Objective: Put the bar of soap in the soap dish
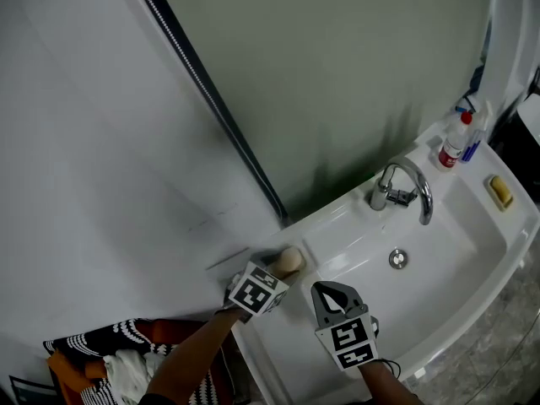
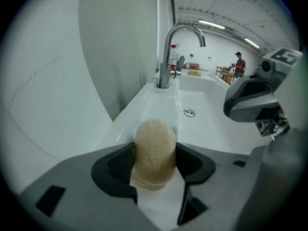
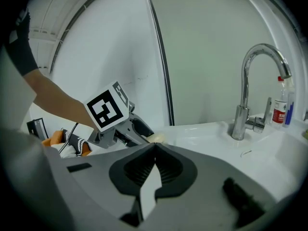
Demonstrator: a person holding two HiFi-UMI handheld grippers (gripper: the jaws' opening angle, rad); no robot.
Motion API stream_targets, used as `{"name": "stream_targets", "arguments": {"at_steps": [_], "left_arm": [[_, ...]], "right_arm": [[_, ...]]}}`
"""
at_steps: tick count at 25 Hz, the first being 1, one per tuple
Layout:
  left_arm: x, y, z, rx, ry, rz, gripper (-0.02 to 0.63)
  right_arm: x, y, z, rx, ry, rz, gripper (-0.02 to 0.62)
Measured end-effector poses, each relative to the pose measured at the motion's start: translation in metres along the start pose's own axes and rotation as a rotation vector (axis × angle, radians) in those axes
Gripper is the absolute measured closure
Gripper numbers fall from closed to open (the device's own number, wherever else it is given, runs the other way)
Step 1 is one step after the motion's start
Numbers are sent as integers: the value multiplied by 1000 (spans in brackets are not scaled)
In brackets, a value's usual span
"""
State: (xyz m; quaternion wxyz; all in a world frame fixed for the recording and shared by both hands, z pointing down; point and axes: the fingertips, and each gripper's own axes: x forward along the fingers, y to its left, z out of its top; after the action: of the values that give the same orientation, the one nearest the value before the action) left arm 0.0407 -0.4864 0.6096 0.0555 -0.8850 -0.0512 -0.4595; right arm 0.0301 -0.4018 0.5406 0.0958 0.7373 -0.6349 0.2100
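A beige oval bar of soap (image 2: 154, 150) stands on end between the jaws of my left gripper (image 2: 155, 154), which is shut on it. In the head view the soap (image 1: 290, 261) is at the sink's left corner by the wall, with the left gripper (image 1: 281, 268) just behind it. From the right gripper view the soap (image 3: 157, 138) peeks out beyond the left gripper. My right gripper (image 3: 154, 146) is shut with nothing between its jaws; it hovers over the basin's near left part (image 1: 335, 294). A yellow-filled soap dish (image 1: 501, 191) sits at the sink's far right.
A white sink (image 1: 456, 251) with a chrome faucet (image 1: 405, 191) and a drain (image 1: 398, 259). A red-capped bottle (image 1: 454, 145) stands at the back right corner. Patterned cloth (image 1: 118, 365) lies lower left. A wall with a dark strip (image 1: 211, 99) rises behind.
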Motion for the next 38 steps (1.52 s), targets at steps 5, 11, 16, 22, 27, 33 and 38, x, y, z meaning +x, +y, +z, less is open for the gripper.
{"name": "stream_targets", "arguments": {"at_steps": [5,11,16,22,27,33,38], "left_arm": [[8,8,-6,77,64,-1,342],[12,6,-11,184,147,-26,342],[17,2,-12,225,174,-41,342],[19,0,-11,206,174,-72,341],[18,0,-11,203,172,-81,342],[19,1,-11,207,171,-74,341],[14,5,-10,163,145,-67,341]], "right_arm": [[1,-5,-5,9,9,-12,583],[4,-3,-10,9,19,-3,583],[7,-3,-10,14,20,3,583],[7,-5,-14,18,30,5,583],[6,-5,-15,21,31,7,583],[5,-6,-16,26,28,5,583],[4,-7,-15,35,23,17,583]]}}
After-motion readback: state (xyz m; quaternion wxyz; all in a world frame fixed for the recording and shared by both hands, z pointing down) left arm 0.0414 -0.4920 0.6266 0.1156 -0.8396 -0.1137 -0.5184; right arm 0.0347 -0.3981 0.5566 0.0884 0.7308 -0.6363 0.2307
